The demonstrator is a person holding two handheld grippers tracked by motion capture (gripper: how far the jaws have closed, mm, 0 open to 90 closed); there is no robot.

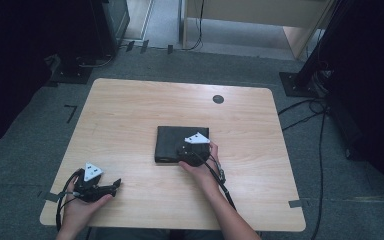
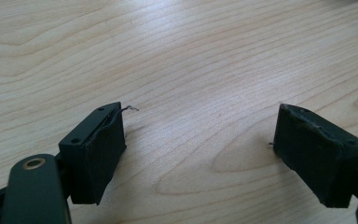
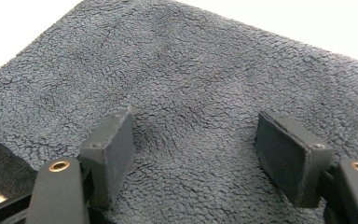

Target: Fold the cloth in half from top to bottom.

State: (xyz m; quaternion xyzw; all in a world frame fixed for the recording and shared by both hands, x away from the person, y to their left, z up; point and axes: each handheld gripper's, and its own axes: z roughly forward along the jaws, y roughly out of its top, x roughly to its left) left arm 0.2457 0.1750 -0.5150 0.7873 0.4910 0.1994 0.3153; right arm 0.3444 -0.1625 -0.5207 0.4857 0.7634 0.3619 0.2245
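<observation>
A light wooden table (image 1: 130, 110) carries a dark folded cloth (image 1: 172, 140) near its middle; perhaps a grommet (image 1: 218, 99) farther back.

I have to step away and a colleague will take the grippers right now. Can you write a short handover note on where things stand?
Left gripper: open, holding nothing, low over bare wood at the near left part of the table.
Right gripper: open, jaws down on the dark folded towel, nothing pinched yet.
Towel: lies mid-table as a neat flat rectangle, the right gripper at its near right corner.
Done: it looks folded already; I cannot tell how many folds.
Left: probably grip that corner for another fold or a move; the left gripper may need to come over to help.
</observation>
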